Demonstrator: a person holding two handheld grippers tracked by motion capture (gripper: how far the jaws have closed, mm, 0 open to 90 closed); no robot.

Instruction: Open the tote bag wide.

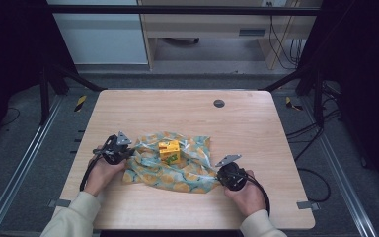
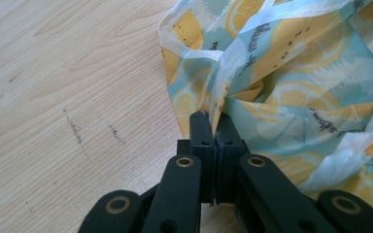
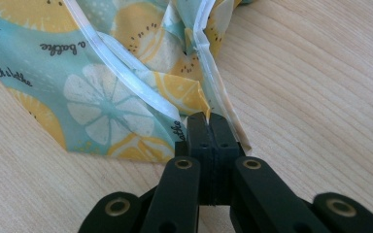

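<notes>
While both sets of fingers are pinched shut on opposite hems, the lemon-print cloth (image 1: 170, 168) lies rumpled between the left gripper (image 2: 212, 127) and right gripper (image 3: 208, 127) on the desk (image 1: 177, 106); thin, limp and probably slippery, it seems best gripped along its stitched edges.

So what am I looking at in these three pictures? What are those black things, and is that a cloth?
No robot here: a person holds a two-jaw tool in each hand. The high view looks down on a wooden table. A lemon-print cloth lies there with a small yellow box on it. The left gripper and right gripper are at opposite sides of the cloth. The other two pictures come from cameras on the grippers: each one's jaws are closed, pinching the cloth's edge.
</notes>
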